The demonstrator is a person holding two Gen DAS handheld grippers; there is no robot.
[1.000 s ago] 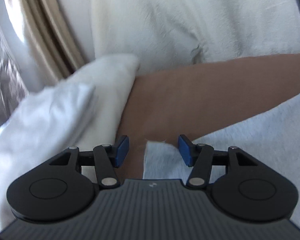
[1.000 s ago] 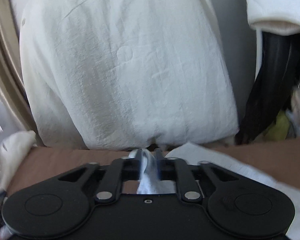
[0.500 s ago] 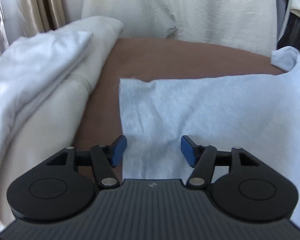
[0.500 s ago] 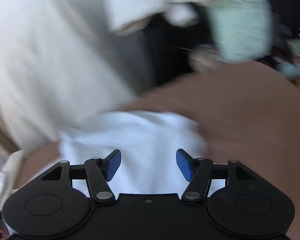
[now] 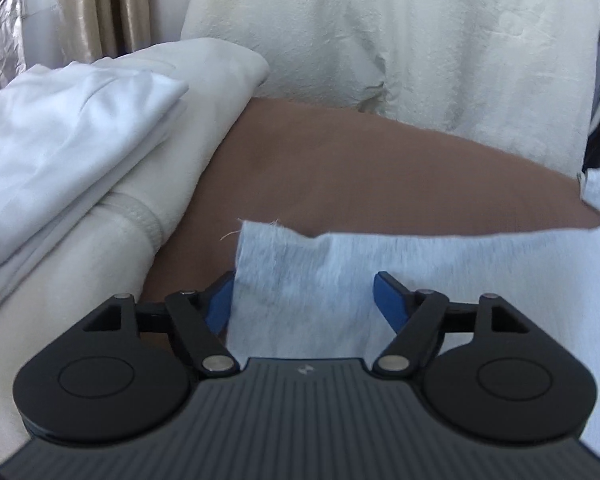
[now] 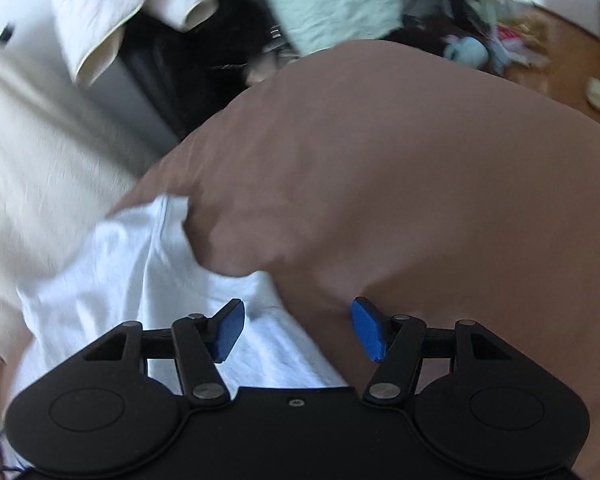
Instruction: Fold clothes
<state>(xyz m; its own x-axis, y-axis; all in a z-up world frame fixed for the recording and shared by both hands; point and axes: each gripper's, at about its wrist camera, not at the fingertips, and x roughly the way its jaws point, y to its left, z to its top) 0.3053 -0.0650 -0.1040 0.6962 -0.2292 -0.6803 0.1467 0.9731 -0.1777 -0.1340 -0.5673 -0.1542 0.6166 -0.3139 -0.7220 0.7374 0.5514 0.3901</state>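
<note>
My left gripper (image 5: 304,300) and right gripper (image 6: 296,328) gape wide, empty, over the pale blue garment (image 5: 440,276) flat on the brown bedspread (image 5: 340,168). Left of it sits a folded white stack (image 5: 72,152); beyond, cream fabric (image 5: 440,40) hangs.

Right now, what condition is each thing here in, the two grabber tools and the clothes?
left gripper: open, fingers either side of the cloth's corner, gripping nothing.
right gripper: open, holding nothing.
pale blue cloth: lying flat on the brown surface, one edge ragged.
white garment: spread out, rumpled.
folded white clothes: stacked at the left.
</note>
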